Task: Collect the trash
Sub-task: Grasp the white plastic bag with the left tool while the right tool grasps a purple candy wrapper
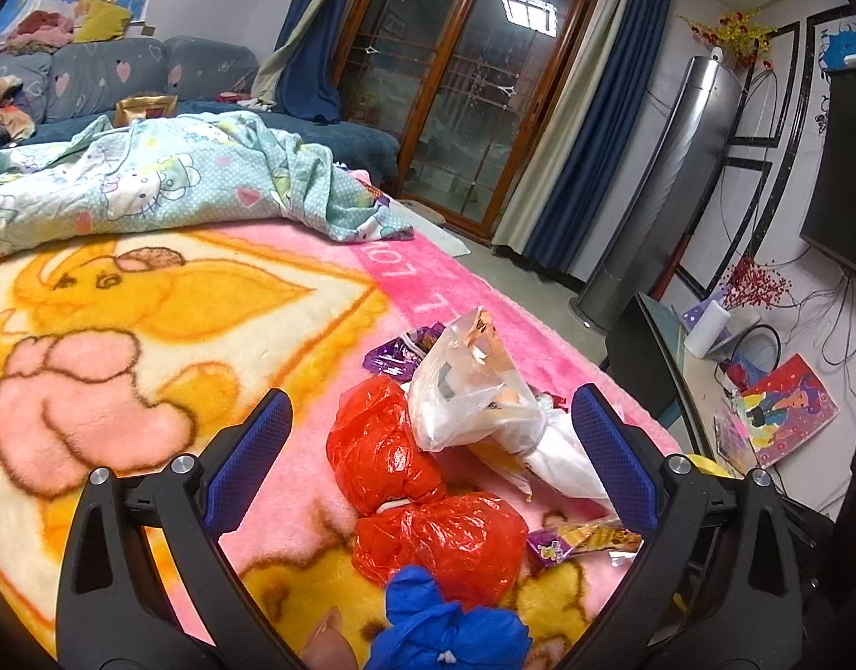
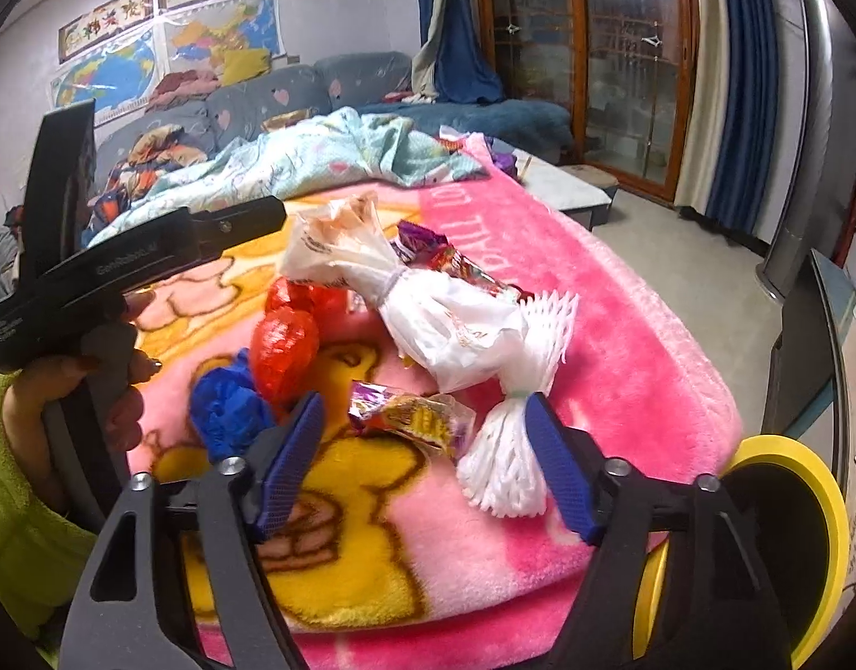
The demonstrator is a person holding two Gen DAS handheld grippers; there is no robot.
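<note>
A heap of trash lies on a pink and yellow blanket (image 1: pixel 149 307). In the left wrist view my left gripper (image 1: pixel 431 419) is open above it, its jaws on either side of a red plastic bag (image 1: pixel 417 480) and a clear plastic bag (image 1: pixel 472 391). A blue bag (image 1: pixel 445 631) lies close below, a purple wrapper (image 1: pixel 397 354) beyond. In the right wrist view my right gripper (image 2: pixel 428 424) is open around a yellow-purple snack wrapper (image 2: pixel 411 419) and white foam netting (image 2: pixel 506 469). The red bag (image 2: pixel 285 340), blue bag (image 2: pixel 227 407) and white bag (image 2: pixel 445 324) lie behind.
A light blue cartoon quilt (image 1: pixel 149 178) is bunched at the blanket's far side. A yellow-rimmed black bin (image 2: pixel 785 536) stands at the bed's right edge. A sofa (image 2: pixel 344 84), a dark table (image 1: pixel 662 352) and a tall silver fan unit (image 1: pixel 668 190) stand beyond.
</note>
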